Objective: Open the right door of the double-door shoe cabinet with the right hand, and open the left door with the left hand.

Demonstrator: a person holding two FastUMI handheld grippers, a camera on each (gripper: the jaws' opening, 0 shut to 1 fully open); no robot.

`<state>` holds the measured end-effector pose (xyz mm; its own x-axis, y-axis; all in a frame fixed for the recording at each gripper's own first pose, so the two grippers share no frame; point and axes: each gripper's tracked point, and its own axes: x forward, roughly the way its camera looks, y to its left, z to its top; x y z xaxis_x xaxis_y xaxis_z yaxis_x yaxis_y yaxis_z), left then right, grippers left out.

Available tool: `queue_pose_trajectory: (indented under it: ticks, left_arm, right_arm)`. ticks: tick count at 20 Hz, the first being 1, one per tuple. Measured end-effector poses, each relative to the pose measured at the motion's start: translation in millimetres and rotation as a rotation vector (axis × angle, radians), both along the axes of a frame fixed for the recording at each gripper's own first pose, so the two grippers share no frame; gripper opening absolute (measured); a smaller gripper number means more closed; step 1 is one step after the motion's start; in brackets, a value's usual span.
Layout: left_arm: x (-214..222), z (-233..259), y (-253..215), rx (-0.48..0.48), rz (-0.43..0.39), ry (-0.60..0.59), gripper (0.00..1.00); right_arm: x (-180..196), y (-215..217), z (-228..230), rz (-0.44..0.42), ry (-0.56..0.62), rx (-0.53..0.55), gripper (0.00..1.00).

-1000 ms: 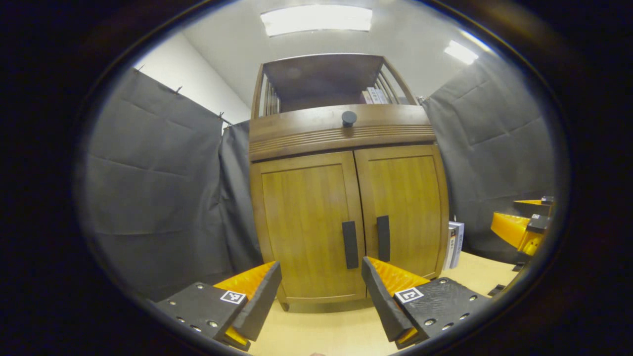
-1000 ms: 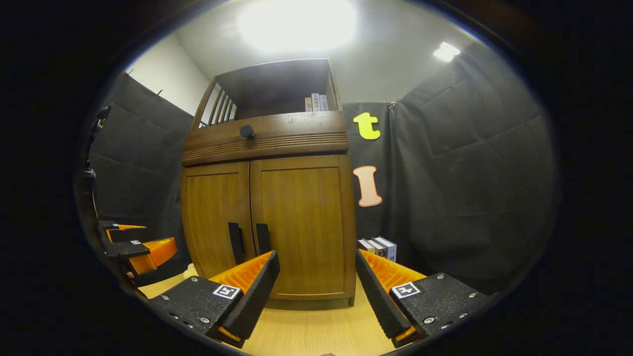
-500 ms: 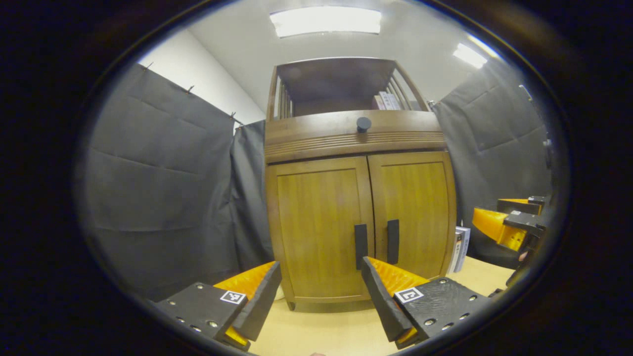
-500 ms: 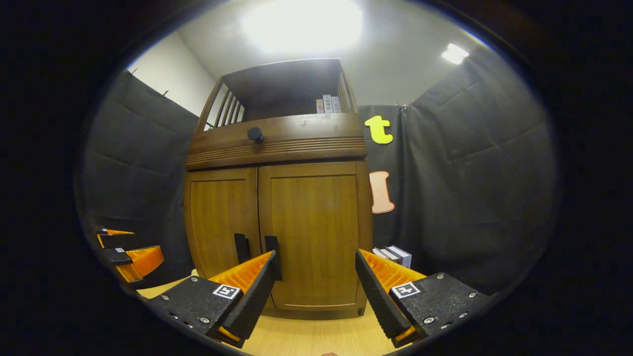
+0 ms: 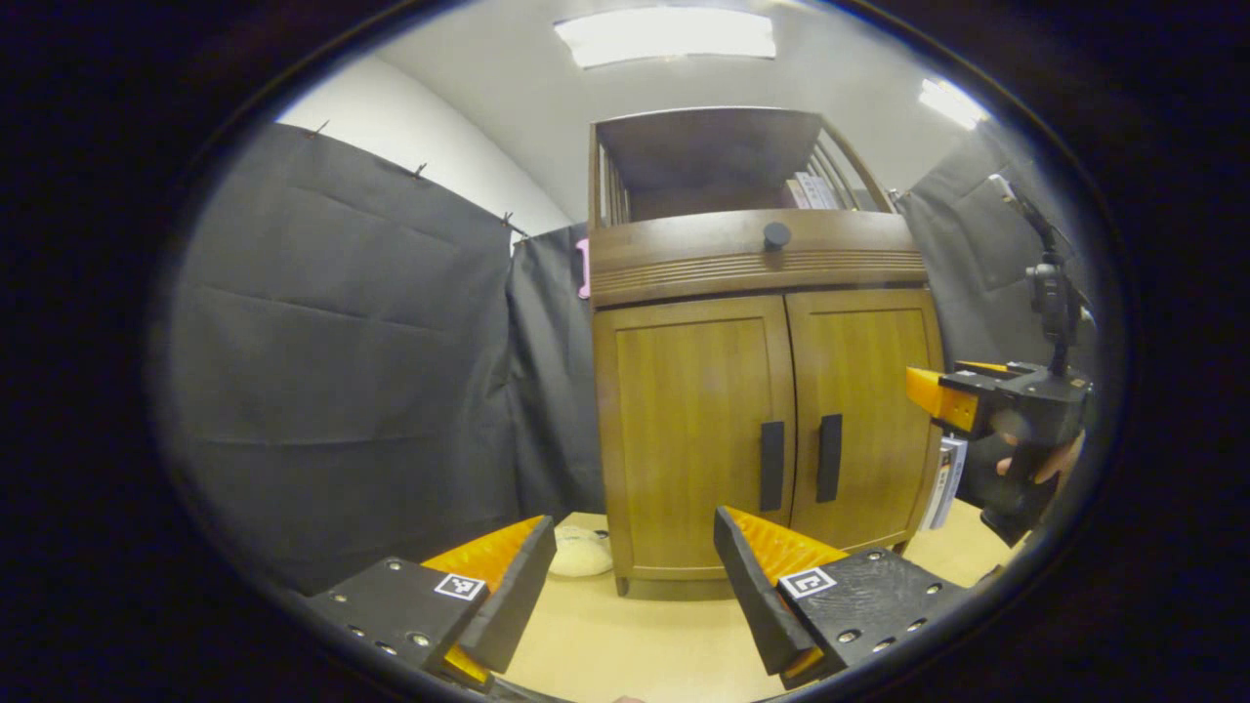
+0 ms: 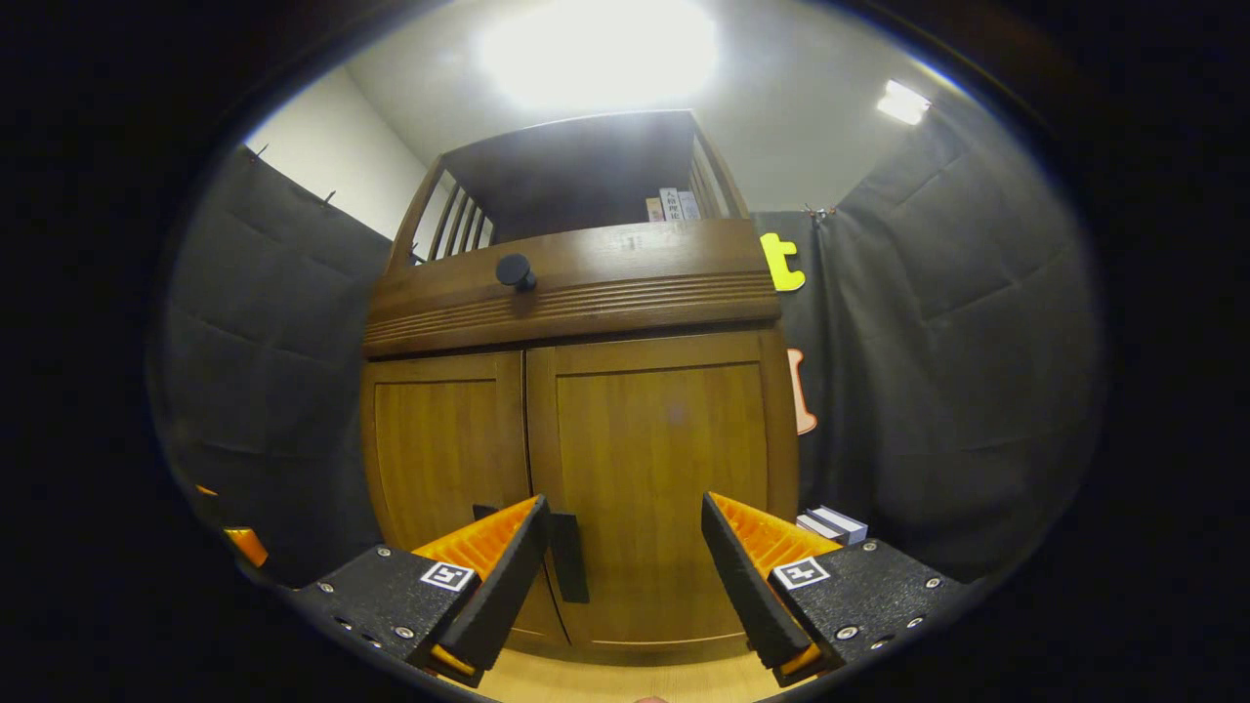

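Both doors shut on shoe cabinet [image 5: 767, 391], standing on counter [image 5: 635, 635]. Left tongs [image 5: 635, 586] released, well short of left handle [image 5: 771, 466]; right tongs [image 6: 625, 576] released, near right handle [image 6: 568, 557], lining up to pull.

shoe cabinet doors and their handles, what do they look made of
The shoe cabinet doors look like wood or wood veneer: warm honey-brown, vertical grain streaks, a soft satin sheen, darker frames around flat panels. The handles are flat black vertical bars with a matte look, possibly painted metal or plastic; the pictures cannot settle which.
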<state>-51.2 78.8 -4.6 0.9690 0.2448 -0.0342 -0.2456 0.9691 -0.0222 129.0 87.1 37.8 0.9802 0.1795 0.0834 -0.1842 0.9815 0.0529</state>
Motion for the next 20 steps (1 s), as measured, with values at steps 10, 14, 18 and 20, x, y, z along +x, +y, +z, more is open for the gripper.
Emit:
queue_pose_trajectory:
  ticks: [10, 14, 18, 20]
  left_arm:
    - [-33.3, -4.7, 19.9, 0.039, 0.107, 0.038, 0.99]
    - [-37.5, -2.7, 23.0, 0.056, 0.154, 0.054, 0.99]
    - [-43.2, 0.5, 25.1, 0.067, 0.192, 0.06, 0.99]
    - [-45.1, 2.2, 26.1, 0.073, 0.207, 0.067, 0.99]
  right_arm:
    - [63.2, 41.6, -33.4, 0.042, 0.037, 0.018, 0.95]
    - [80.7, 51.9, -52.9, 0.059, 0.069, 0.015, 0.94]
    - [97.6, 56.6, -81.4, 0.05, 0.125, -0.011, 0.92]
    - [102.5, 63.3, -86.0, 0.064, 0.128, -0.009, 0.88]
